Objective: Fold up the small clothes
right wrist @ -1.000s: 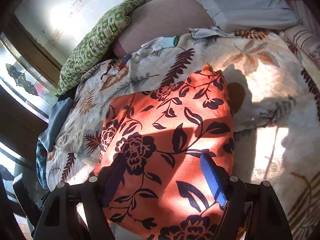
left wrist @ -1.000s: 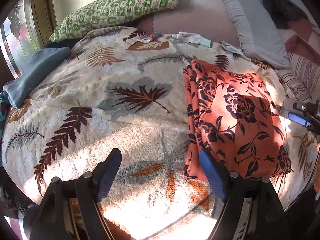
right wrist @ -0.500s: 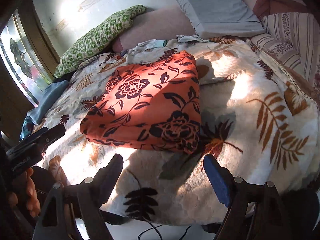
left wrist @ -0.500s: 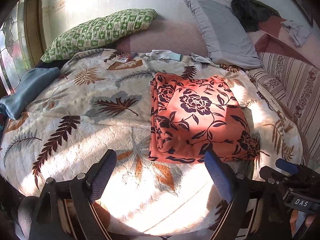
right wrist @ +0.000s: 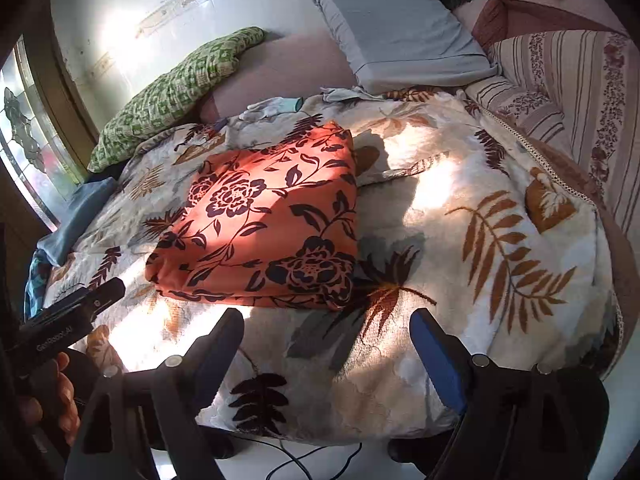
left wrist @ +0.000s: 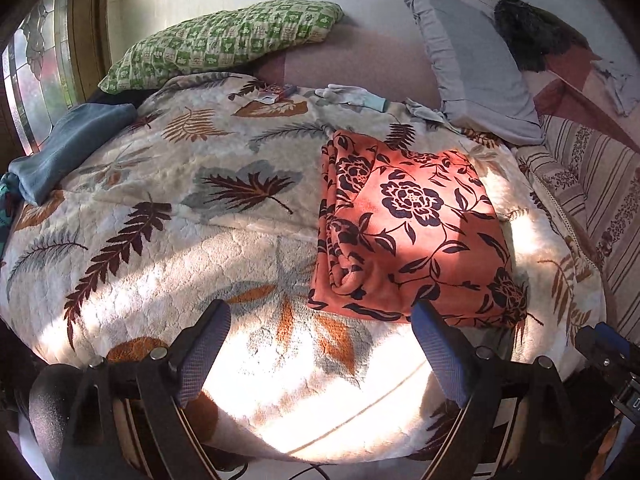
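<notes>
A folded orange floral cloth (left wrist: pixel 416 232) lay on the leaf-patterned blanket (left wrist: pixel 168 216) covering the bed, below a grey pillow (left wrist: pixel 476 76). The left gripper (left wrist: pixel 320 348) and right gripper (right wrist: pixel 324 344) hovered just short of the cloth, jaws wide apart after opening, nothing between them.

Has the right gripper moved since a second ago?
Yes. The right gripper, empty and just opening, has pulled back off the orange floral cloth toward the blanket's near edge.
</notes>
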Demonstrator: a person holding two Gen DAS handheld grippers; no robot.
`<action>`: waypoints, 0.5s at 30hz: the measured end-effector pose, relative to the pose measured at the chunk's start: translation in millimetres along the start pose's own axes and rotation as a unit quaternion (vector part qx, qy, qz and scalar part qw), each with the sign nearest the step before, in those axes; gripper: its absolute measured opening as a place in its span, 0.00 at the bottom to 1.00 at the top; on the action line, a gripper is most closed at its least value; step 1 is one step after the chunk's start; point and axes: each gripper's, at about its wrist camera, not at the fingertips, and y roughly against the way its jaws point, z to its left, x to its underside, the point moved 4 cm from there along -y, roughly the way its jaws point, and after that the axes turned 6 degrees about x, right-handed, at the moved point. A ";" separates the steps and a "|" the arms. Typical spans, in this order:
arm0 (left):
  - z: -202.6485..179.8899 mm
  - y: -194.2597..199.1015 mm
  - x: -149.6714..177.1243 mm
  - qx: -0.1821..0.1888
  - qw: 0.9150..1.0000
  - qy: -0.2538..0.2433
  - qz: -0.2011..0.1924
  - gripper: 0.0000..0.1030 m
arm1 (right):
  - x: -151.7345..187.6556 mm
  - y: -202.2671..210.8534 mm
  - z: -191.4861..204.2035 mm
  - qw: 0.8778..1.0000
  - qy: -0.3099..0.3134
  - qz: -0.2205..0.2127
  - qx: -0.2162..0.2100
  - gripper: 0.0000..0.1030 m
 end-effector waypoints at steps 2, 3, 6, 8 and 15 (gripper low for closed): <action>-2.0 7.6 -3.0 0.006 1.000 0.000 -0.013 0.89 | -2.3 12.8 -1.0 1.000 0.002 -0.010 0.005 0.85; -3.4 11.2 -3.4 0.008 1.000 -0.003 -0.017 0.89 | -1.7 18.7 -0.3 1.000 0.004 -0.015 0.012 0.85; -5.9 19.8 -2.7 0.011 1.000 -0.013 -0.025 0.89 | 1.6 30.6 3.2 1.000 0.009 -0.022 0.015 0.85; -6.6 25.0 -3.5 0.013 0.999 -0.013 -0.032 0.89 | 4.6 34.4 7.2 0.999 0.016 -0.022 0.019 0.85; -4.3 38.4 -5.8 0.009 0.999 -0.012 -0.051 0.94 | 11.0 36.7 14.9 0.999 0.032 -0.019 0.022 0.85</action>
